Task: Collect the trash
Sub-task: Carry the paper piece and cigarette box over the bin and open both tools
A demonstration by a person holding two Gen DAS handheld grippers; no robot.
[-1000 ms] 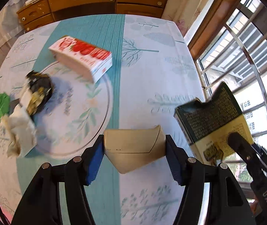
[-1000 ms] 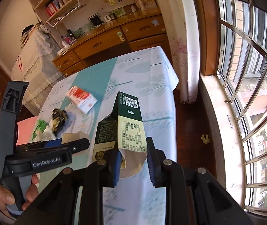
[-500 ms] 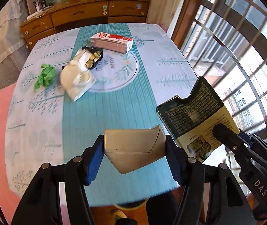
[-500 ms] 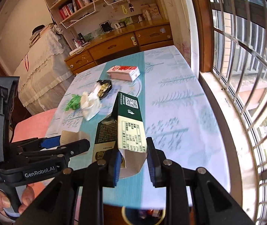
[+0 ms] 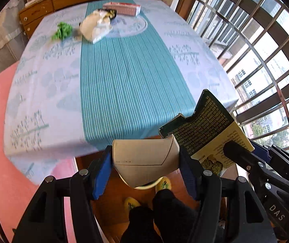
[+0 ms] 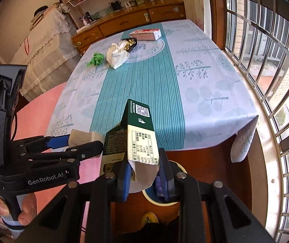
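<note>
Two pieces of trash are held clear of the table, past its near edge, and the step in hand is judged to be the carry toward a bin. In the left wrist view the left tongs are seen about half open and clamped on a beige folded carton, with the blue pads pressed against its two sides. In the right wrist view the right tongs are seen nearly closed, pinching the torn lower end of a dark green carton, which stands up between the pads and leans toward twelve o'clock. In that same view the left tongs and their load are found at nine o'clock of the green carton, just beside it. A round cream rim, taken to be a bin, is partly seen on the wooden floor directly under the right tongs; in the left view a piece of the same rim shows below the beige carton. The next move is judged to call for both loads to be lowered over that opening and the tongs to be spread so each carton drops inside. More trash is left at the far end of the table, at twelve o'clock: a red and white box, a white crumpled bag, a dark snack wrapper and a green scrap.
</note>
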